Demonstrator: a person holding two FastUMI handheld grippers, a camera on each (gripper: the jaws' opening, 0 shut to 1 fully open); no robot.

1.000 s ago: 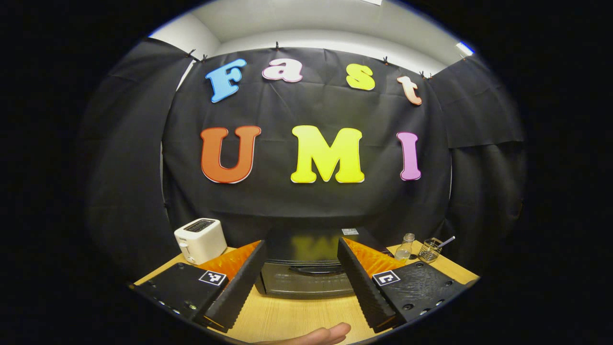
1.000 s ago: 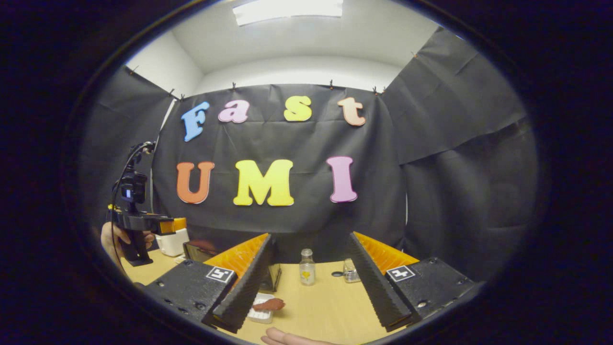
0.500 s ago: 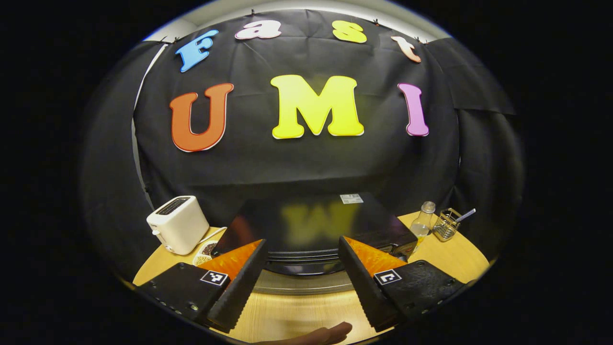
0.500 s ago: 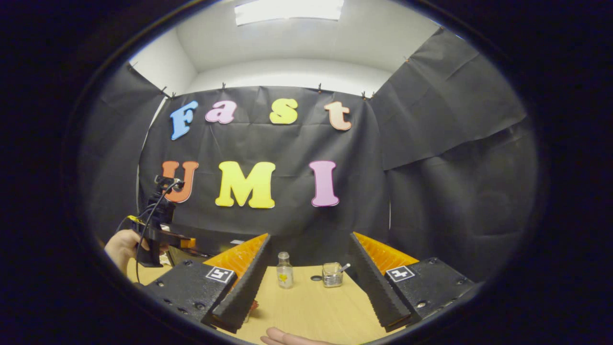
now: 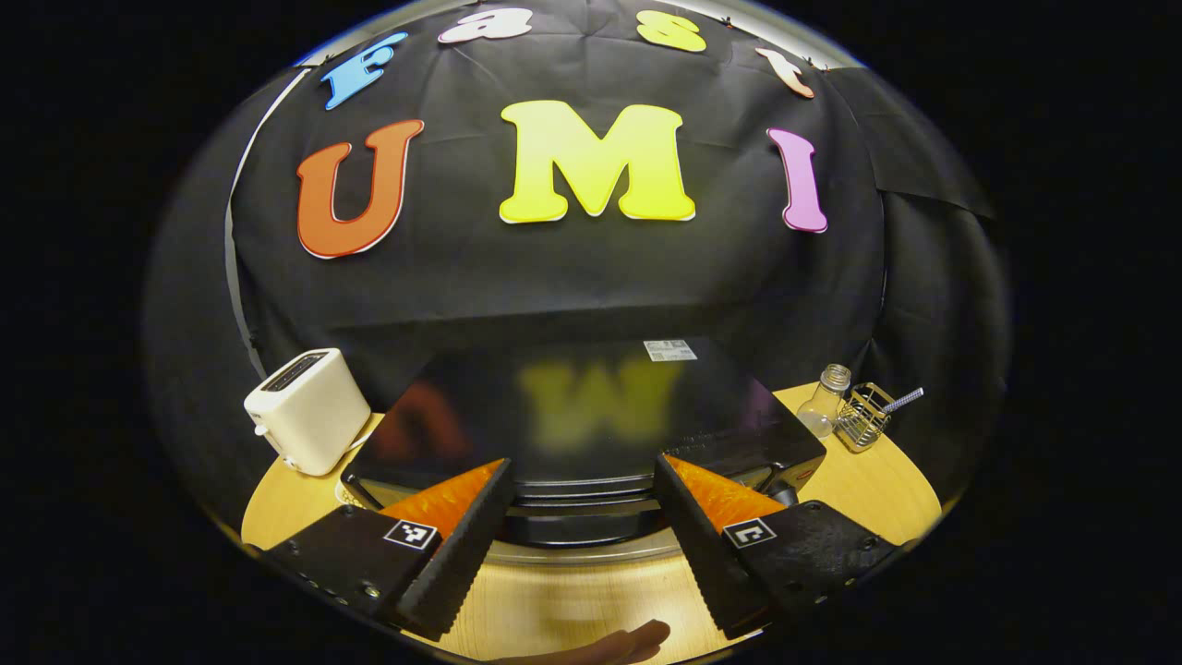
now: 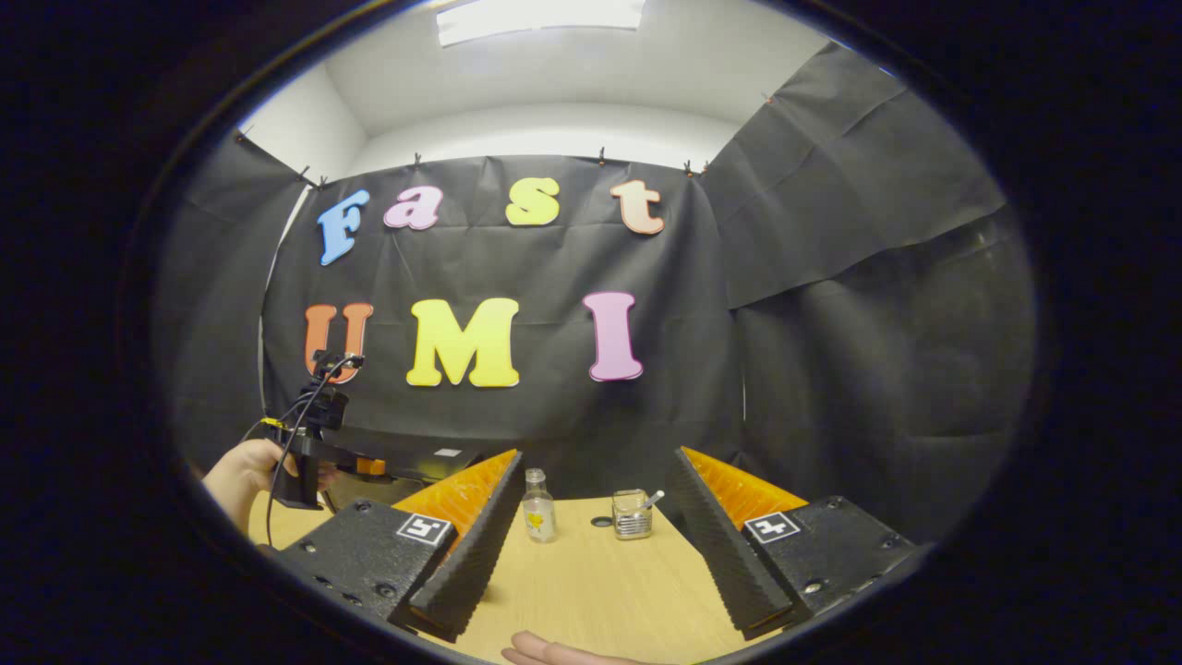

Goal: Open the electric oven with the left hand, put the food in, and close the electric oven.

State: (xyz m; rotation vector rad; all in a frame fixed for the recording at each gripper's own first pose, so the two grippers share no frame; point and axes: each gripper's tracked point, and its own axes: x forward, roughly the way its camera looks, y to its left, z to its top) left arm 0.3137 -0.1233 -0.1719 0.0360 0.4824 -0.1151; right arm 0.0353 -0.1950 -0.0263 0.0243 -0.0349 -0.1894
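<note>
Closer over the electric oven (image 5: 591,434) now, my left gripper (image 5: 582,540) spread wide, empty; dropping past its handle (image 5: 582,506) would miss the grip

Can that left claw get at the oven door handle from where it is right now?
Probably yes. The left claw is open, right over the electric oven, and the door handle lies between its fingers with nothing in between.

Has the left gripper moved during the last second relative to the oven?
Yes. The left gripper has moved toward the oven, which now looms larger between its open fingers.
</note>
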